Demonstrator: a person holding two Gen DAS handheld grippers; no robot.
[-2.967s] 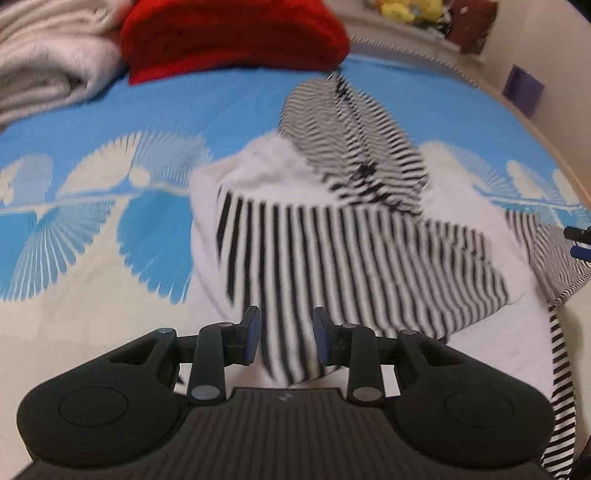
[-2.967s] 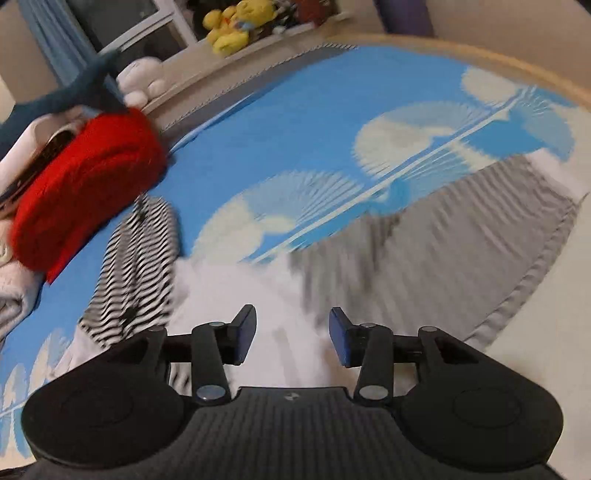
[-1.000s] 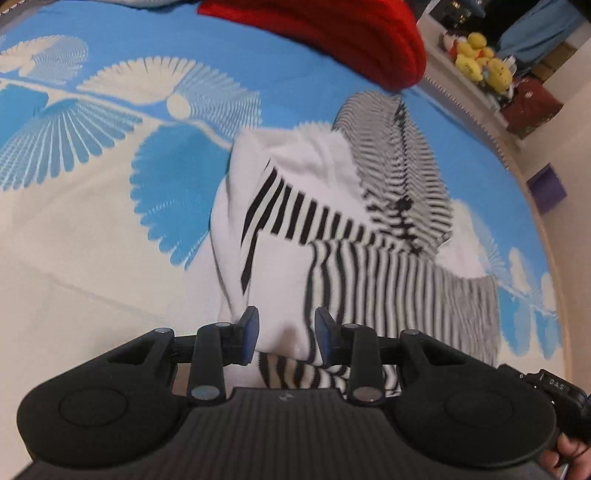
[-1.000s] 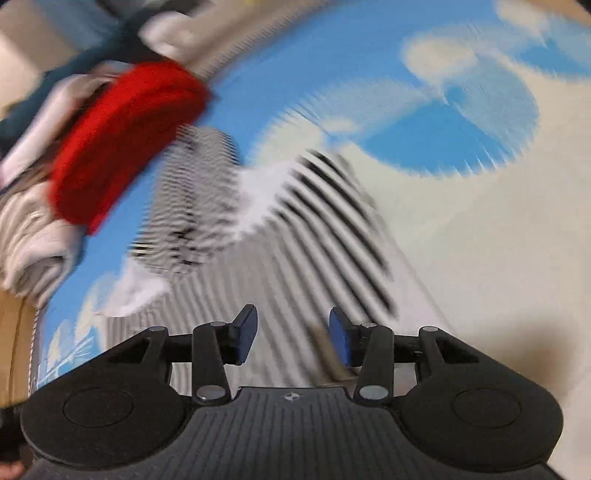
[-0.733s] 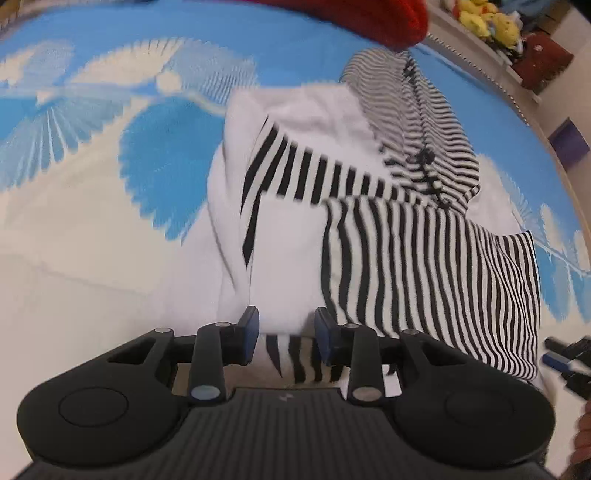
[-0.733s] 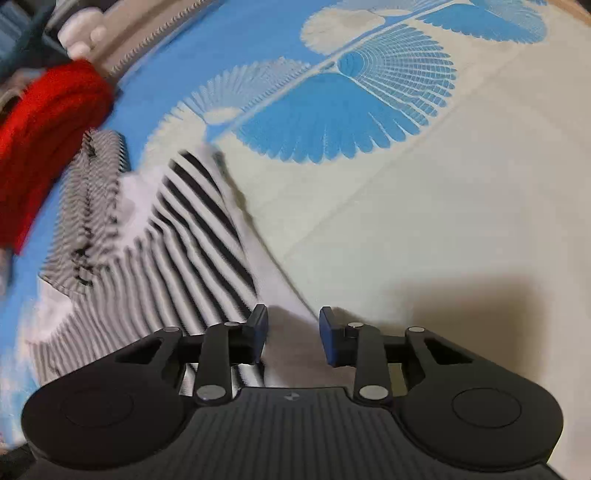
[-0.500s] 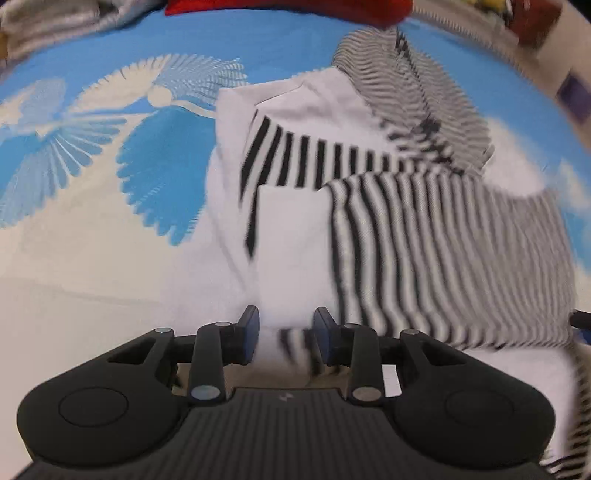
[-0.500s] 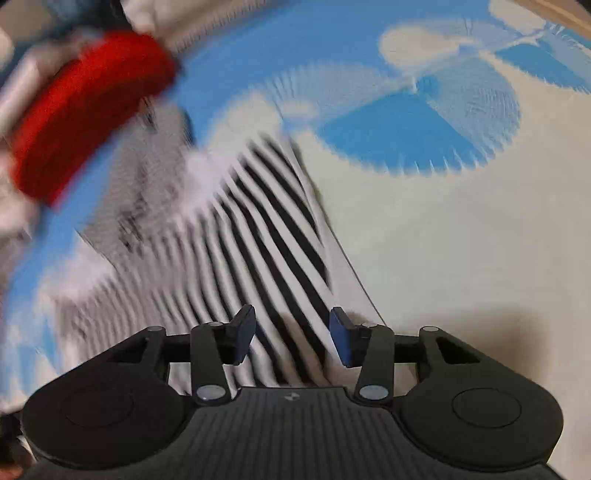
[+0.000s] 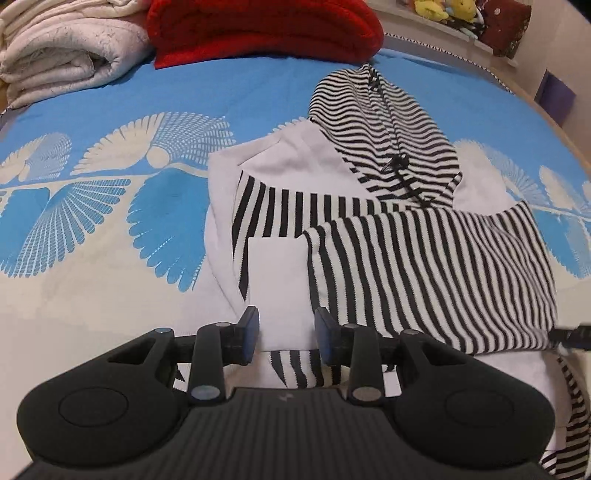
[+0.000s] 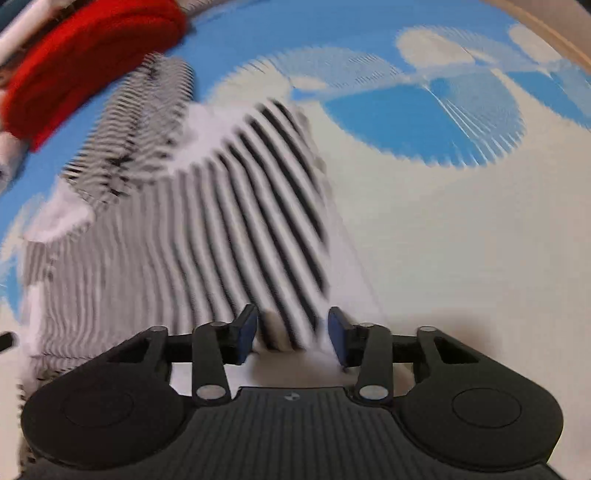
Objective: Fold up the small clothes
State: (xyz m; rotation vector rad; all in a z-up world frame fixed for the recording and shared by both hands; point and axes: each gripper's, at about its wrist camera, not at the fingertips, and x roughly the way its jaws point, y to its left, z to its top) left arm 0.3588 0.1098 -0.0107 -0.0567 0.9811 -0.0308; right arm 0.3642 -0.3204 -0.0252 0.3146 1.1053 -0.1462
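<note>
Striped hoodie lay half-folded on the bed, below the red blanket. Soft, light knit, likely to sag; best pinched at its near hem. Left gripper open over the hem. Right gripper just narrowing, fabric between the jaws, not clamped.

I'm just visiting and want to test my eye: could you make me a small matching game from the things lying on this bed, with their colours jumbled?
Things:
1. hoodie
2. knitted bundle
3. folded blanket
4. soft toys

Colours:
A. yellow
B. black and white stripes
C. cream white
D. red

Pairs: 1-B, 2-D, 3-C, 4-A
</note>
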